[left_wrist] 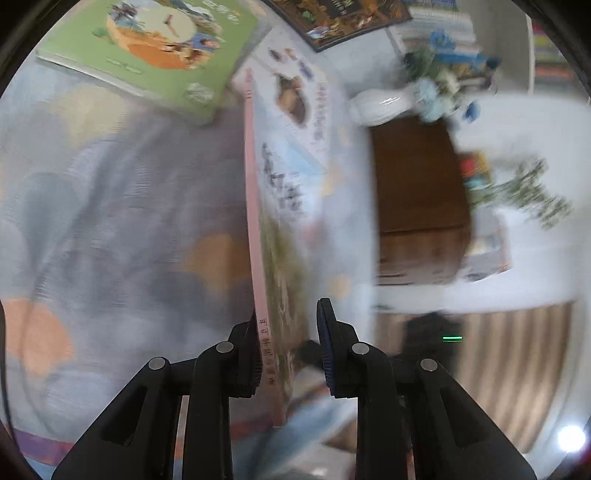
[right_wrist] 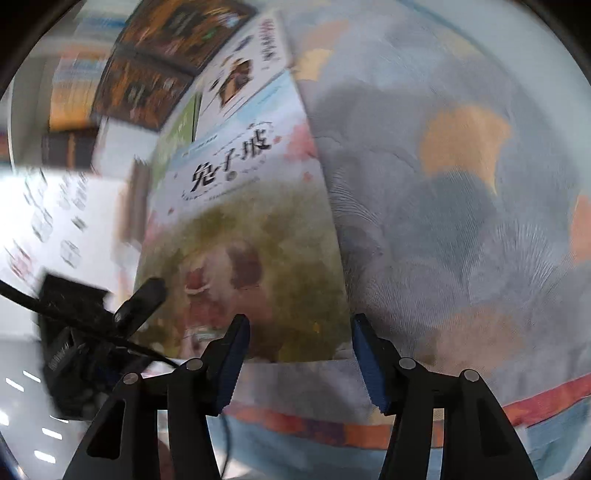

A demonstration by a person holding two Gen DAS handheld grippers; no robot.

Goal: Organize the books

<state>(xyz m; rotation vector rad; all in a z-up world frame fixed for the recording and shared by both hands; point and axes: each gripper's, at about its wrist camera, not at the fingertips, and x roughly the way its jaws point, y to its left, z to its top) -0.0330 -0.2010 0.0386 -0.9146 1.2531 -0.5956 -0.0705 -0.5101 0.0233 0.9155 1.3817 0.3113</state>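
Note:
A picture book with a pink spine (left_wrist: 258, 229) stands on edge above the rug. My left gripper (left_wrist: 288, 332) is shut on its near end, one pad on the spine side and the other on the cover. The right wrist view shows that book's cover (right_wrist: 243, 229), with black title characters, and one of the left gripper's fingers (right_wrist: 142, 304) lying on it. My right gripper (right_wrist: 301, 362) is open just below the book's lower edge, its blue pads apart and pressing on nothing. A white book (left_wrist: 295, 92) lies beyond.
A green book (left_wrist: 147, 48) and a dark book (left_wrist: 343, 18) lie on the patterned rug (left_wrist: 110, 203). A white vase with blue flowers (left_wrist: 380, 103) and a brown wooden cabinet (left_wrist: 413, 184) are to the right. Shelved books (left_wrist: 550, 48) are at the far right.

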